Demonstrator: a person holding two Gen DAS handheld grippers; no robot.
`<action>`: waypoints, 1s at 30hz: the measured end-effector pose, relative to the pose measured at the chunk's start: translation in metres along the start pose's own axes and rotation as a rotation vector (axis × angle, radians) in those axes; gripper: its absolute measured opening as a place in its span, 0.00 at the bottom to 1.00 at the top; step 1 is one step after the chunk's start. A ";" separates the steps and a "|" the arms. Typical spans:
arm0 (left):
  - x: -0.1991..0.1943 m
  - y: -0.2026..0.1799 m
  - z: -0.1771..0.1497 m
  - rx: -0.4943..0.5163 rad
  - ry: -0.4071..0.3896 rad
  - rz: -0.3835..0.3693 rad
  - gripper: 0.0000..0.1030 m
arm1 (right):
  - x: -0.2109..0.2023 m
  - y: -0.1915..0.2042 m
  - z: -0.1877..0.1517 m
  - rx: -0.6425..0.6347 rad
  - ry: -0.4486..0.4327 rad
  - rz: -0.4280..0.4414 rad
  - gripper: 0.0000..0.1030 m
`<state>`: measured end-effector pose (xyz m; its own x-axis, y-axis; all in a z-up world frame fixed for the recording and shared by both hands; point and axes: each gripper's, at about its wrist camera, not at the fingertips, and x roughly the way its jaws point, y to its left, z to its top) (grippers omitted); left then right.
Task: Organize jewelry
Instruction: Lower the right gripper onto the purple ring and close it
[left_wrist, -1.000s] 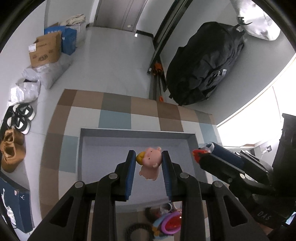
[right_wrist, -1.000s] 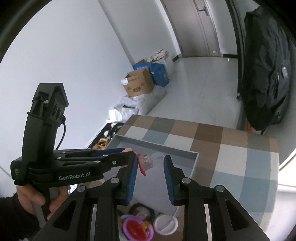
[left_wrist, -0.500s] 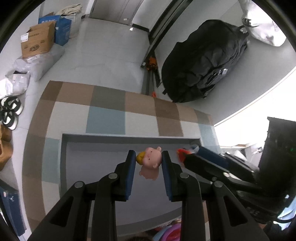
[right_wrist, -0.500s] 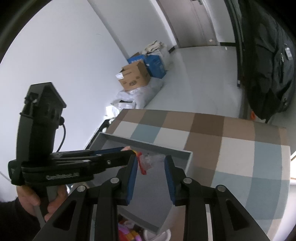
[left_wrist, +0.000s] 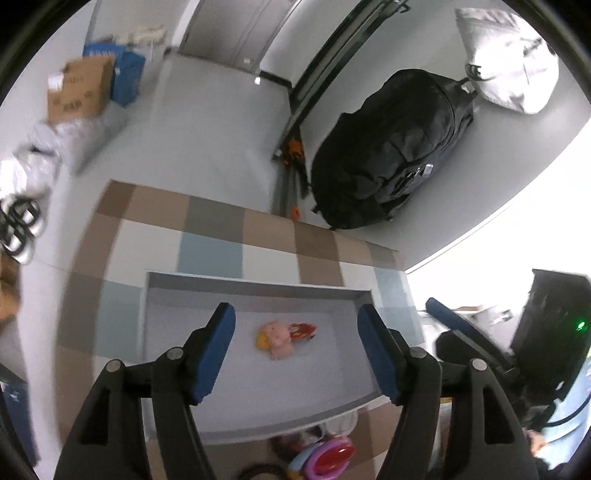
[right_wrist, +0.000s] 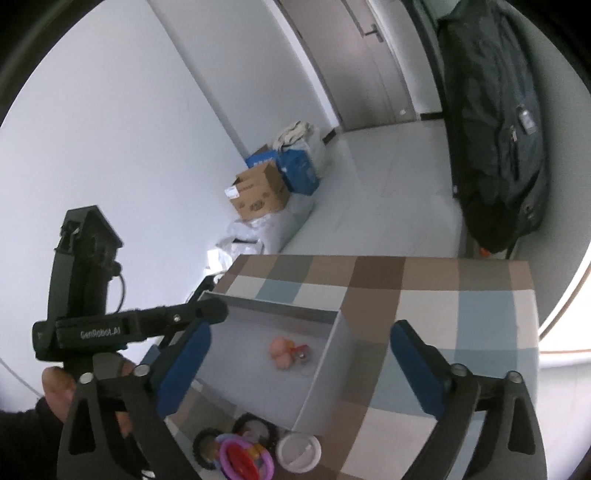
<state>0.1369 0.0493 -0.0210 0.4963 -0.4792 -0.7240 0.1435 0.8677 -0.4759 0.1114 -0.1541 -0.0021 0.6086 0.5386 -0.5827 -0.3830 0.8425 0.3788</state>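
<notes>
Released since a second ago, the pink pig charm (left_wrist: 276, 338) and red trinket (left_wrist: 303, 329) lie in the grey tray (left_wrist: 255, 286), both hand-held grippers spread and empty; next, the pile of rings (right_wrist: 236, 452) on the table (right_wrist: 461, 321) needs gripping.

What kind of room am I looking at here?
Probably a plain spare room or entry area in a flat or office, not a lab: a closed door, cardboard boxes against the wall, a big black bag, and a table with a checked cloth.

Two trinkets (left_wrist: 282, 334) touching in tray (left_wrist: 255, 286), tray on table (left_wrist: 210, 218)
</notes>
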 end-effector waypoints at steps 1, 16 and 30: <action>-0.003 0.000 -0.002 0.010 -0.012 0.019 0.63 | -0.003 0.001 -0.001 -0.002 -0.006 -0.005 1.00; -0.039 -0.013 -0.054 0.040 -0.155 0.251 0.80 | -0.033 0.016 -0.044 -0.008 0.009 -0.050 1.00; -0.047 0.000 -0.093 -0.013 -0.112 0.275 0.80 | -0.017 0.044 -0.100 -0.063 0.189 -0.059 1.00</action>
<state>0.0334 0.0600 -0.0334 0.6068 -0.2082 -0.7671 -0.0198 0.9608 -0.2764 0.0147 -0.1251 -0.0471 0.4925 0.4749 -0.7293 -0.3963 0.8685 0.2978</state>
